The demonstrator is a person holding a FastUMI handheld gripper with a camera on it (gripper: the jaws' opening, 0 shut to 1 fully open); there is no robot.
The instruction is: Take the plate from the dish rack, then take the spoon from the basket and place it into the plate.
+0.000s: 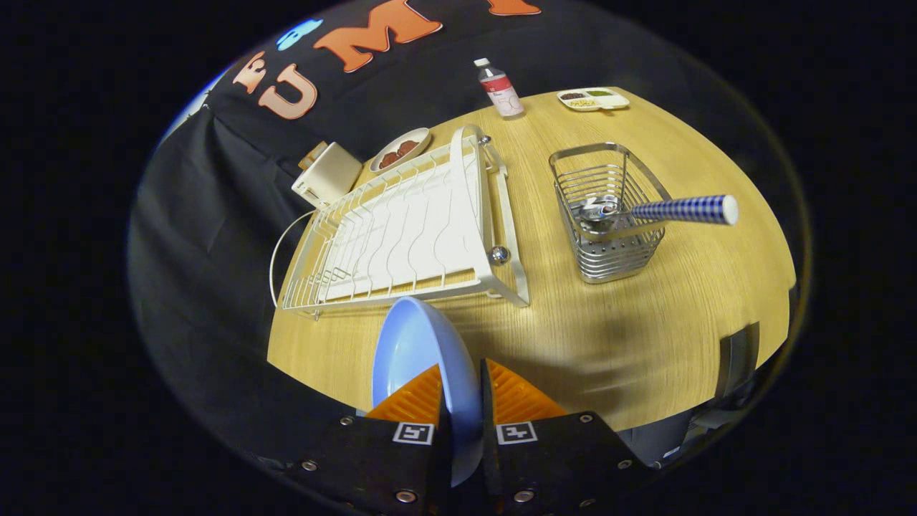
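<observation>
Gripping the smooth, round blue plate (423, 351) by its rim, the claw (462, 401) has both ribbed pads pressed on it, and the plate stands on edge between them, above the wood-grain table (609, 330). Just beyond the plate lies the white wire rack (401, 229), flat, with wavy bars. To the right of the rack stands a square steel basket (609, 215); a metal spoon (645, 211) with a checked handle leans out of it. Behind the rack are a bottle (500, 89) and a divided tray (593, 99).
</observation>
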